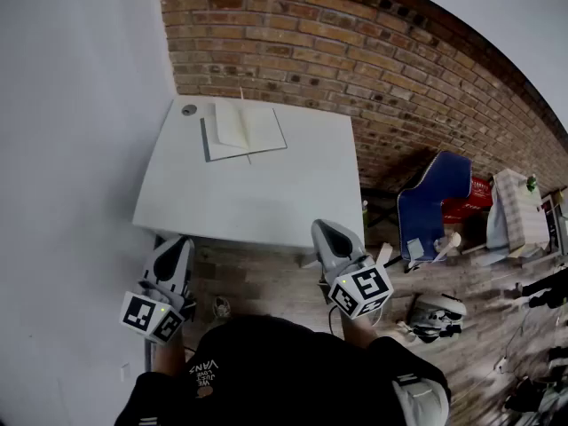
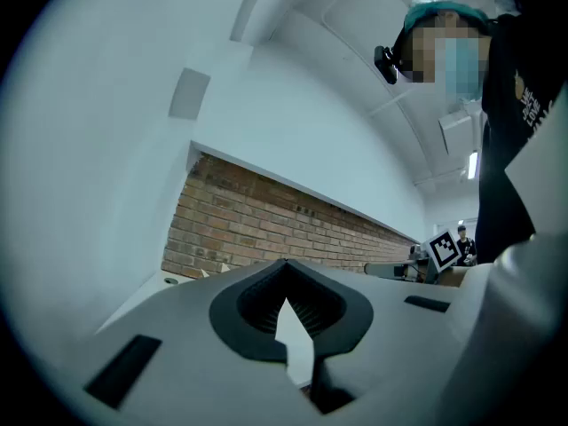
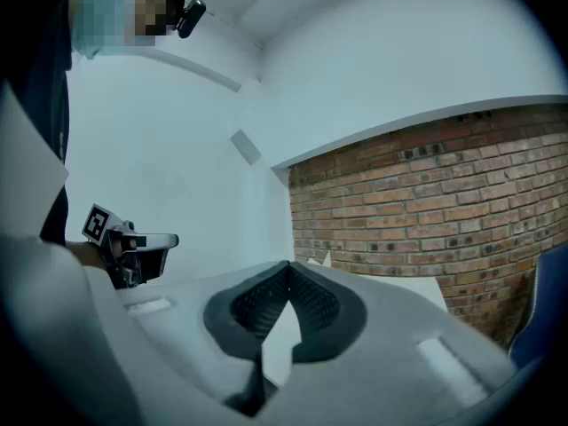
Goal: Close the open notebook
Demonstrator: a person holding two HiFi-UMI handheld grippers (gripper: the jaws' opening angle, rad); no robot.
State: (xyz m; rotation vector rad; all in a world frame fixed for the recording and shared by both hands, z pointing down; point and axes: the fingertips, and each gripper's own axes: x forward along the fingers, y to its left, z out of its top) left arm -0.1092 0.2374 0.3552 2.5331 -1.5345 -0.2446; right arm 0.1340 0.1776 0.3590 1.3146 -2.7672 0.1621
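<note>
Nearest you, the left hand-held gripper point(image 1: 181, 243) is clenched: tips pressed together, nothing between them. It hangs just off the table's point(image 1: 266, 207) near left corner, over the floor. The right hand-held gripper point(image 1: 323, 228) is clenched the same way and also empty, with its nose at the table's near right edge. Neither touches anything.

The near and middle parts of the table are bare white top.

At the far left lies the notebook point(image 1: 245, 132), open and flat with its pages up. A grey cover edge shows along its left side, and a thin pale sliver stands up at its far edge, maybe a loose page, too small to tell. A small round grey disc point(image 1: 189, 109) sits just beside its far left corner. Behind the table is the brick wall point(image 1: 355, 69).

Step in hand: pre-approach, I'd say. The closing hasn't begun, and both hand-held grippers are well apart from the notebook.

Next move, as I judge it: reach across the table to the far left; your left side looks better lined up. Get a tip under one outer cover edge, lift, and swing it over the spine onto the other half. Clenched jaws could work as a flipping wedge; open them only if you want to pinch the cover. Go in low and slow, as the notebook will likely slide on the smooth top. Use the other hand-held gripper to steady the far half.
</note>
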